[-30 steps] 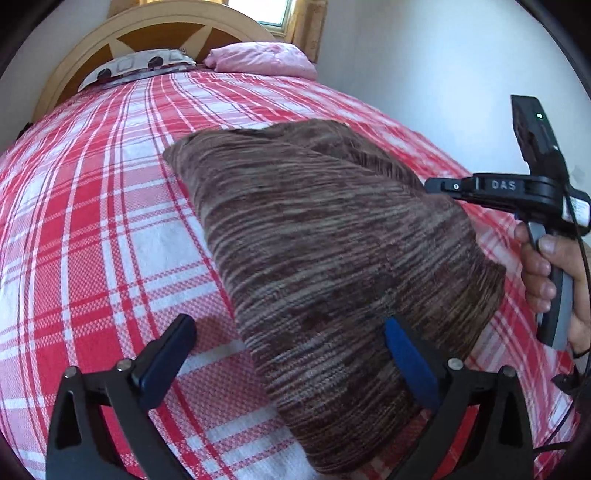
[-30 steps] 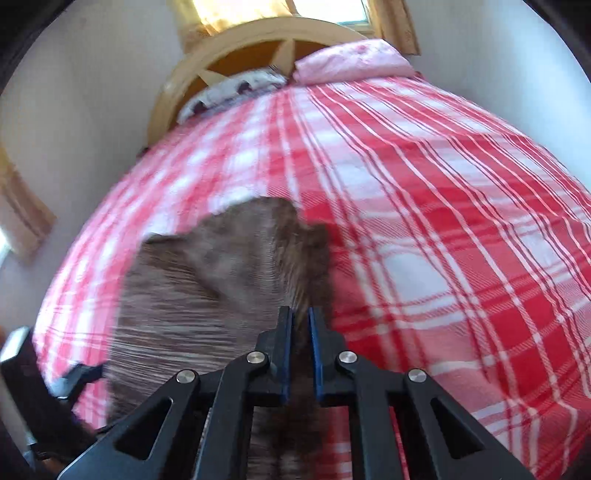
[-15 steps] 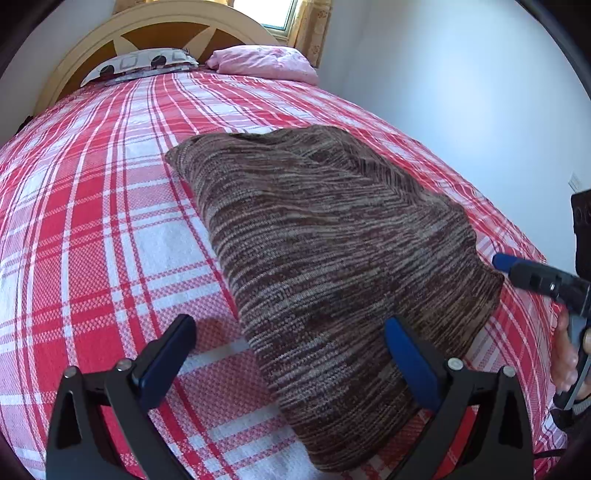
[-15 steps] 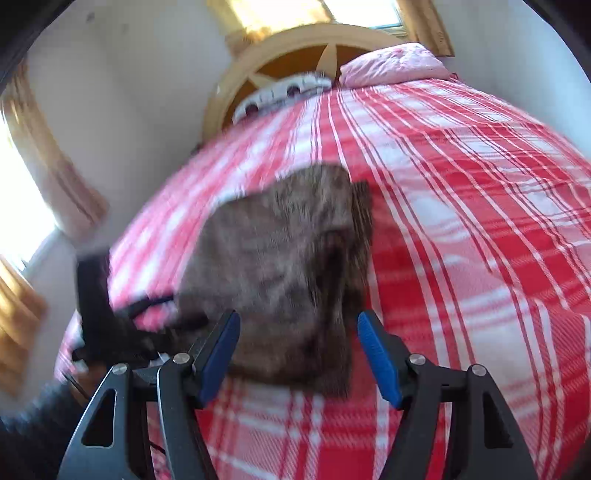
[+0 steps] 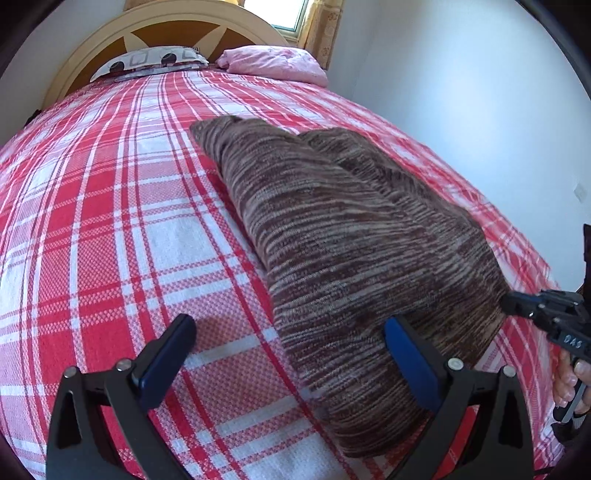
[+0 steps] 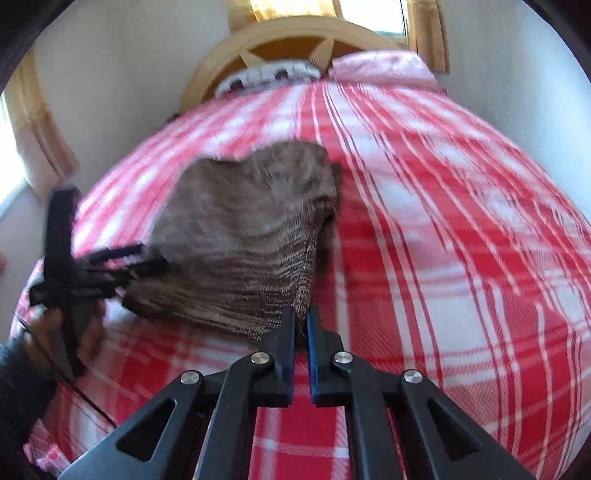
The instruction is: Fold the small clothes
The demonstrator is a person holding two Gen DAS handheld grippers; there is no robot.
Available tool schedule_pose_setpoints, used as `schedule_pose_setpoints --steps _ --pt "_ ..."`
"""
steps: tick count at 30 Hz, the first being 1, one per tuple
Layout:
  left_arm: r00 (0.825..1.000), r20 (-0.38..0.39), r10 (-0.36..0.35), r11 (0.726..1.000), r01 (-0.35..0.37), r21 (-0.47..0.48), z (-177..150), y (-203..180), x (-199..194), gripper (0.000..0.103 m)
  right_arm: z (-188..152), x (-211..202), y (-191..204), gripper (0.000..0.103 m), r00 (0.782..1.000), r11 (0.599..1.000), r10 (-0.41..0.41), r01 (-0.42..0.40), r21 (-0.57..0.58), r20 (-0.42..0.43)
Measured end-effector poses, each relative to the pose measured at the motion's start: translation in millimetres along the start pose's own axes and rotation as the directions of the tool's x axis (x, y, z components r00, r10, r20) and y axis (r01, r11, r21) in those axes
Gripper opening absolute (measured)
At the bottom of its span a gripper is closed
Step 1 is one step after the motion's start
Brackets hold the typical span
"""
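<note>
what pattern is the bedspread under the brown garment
Red and white plaid bedspread, sharpest in the left wrist view, beneath the brown streaked knit garment.

Between the fingers lay a brown knitted garment (image 5: 354, 266), coarse and matt, on a woven red-checked bedspread (image 5: 110, 229); beyond stood a smooth wooden headboard (image 5: 177, 26).

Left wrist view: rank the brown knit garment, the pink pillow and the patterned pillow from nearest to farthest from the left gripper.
1. Brown knit garment: nearest, lying on the plaid bedspread, its near end between the open fingers of the left gripper.
2 and 3. Pink pillow, far right at the headboard, and patterned pillow, far left: too close to call.
</note>
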State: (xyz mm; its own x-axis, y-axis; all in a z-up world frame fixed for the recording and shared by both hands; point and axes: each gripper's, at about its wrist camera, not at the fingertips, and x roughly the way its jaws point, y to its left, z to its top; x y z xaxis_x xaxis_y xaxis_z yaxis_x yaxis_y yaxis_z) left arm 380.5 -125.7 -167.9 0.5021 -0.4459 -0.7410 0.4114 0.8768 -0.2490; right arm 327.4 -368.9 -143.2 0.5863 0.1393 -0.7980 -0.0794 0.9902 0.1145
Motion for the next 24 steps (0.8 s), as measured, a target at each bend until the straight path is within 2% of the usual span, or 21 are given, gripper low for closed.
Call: schedule_pose_setpoints --steps 3,5,7,8,11,13,15,16,18,20,21,22,24 --pt "0.999 -0.007 0.034 0.999 -0.034 0.029 -1 -6 1 0.103 -4 11 -7 0.006 0.999 0.999 0.031 -0.031 0.017 -0.023" --pt "1.000 -0.004 0.023 1.000 -0.023 0.019 -1 -2 0 0.103 4 1 -9 0.016 0.998 0.998 0.057 -0.057 0.031 -0.003" --pt "1.000 0.000 0.015 1.000 -0.015 0.012 -1 -1 -1 0.103 15 -13 -5 0.060 0.999 1.000 -0.003 0.003 -0.003 0.049" --pt "1.000 0.000 0.016 1.000 -0.016 0.013 -2 -1 -2 0.103 24 -22 -3 0.063 0.995 1.000 -0.017 0.019 -0.021 0.102" --pt "1.000 -0.006 0.021 1.000 -0.021 0.016 -1 -2 -1 0.103 56 -25 6 0.063 0.983 0.995 0.088 -0.079 -0.064 0.160" --pt "0.999 -0.019 0.029 0.999 -0.029 0.018 -2 -3 1 0.103 80 -12 14 0.063 0.973 0.984 0.171 -0.162 -0.070 0.155" --pt "0.998 -0.019 0.052 0.998 -0.052 0.032 -4 -6 -1 0.103 106 19 21 0.063 0.951 0.957 0.291 -0.289 -0.034 0.101" --pt "0.998 -0.019 0.058 0.998 -0.057 0.035 -6 -9 -2 0.103 114 30 23 0.063 0.950 0.955 0.298 -0.297 -0.029 0.095" --pt "0.998 -0.021 0.056 0.998 -0.056 0.031 -8 -8 -4 0.103 132 66 27 0.063 0.963 0.964 0.266 -0.265 -0.033 0.041" --pt "0.998 -0.027 0.049 0.999 -0.048 0.026 -11 -6 -5 0.103 141 105 10 0.063 0.987 0.987 0.157 -0.156 0.044 -0.030" --pt "0.998 -0.030 0.049 0.998 -0.049 0.027 -11 -6 -6 0.103 141 130 -8 0.062 0.989 0.989 0.112 -0.101 0.111 -0.101" --pt "0.998 -0.031 0.053 0.998 -0.052 0.031 -12 -7 -5 0.103 141 135 -19 0.062 0.991 0.985 0.100 -0.086 0.150 -0.091" --pt "0.998 -0.029 0.055 0.998 -0.054 0.032 -12 -8 -6 0.103 140 133 -39 0.062 0.992 0.973 0.118 -0.107 0.203 -0.041"
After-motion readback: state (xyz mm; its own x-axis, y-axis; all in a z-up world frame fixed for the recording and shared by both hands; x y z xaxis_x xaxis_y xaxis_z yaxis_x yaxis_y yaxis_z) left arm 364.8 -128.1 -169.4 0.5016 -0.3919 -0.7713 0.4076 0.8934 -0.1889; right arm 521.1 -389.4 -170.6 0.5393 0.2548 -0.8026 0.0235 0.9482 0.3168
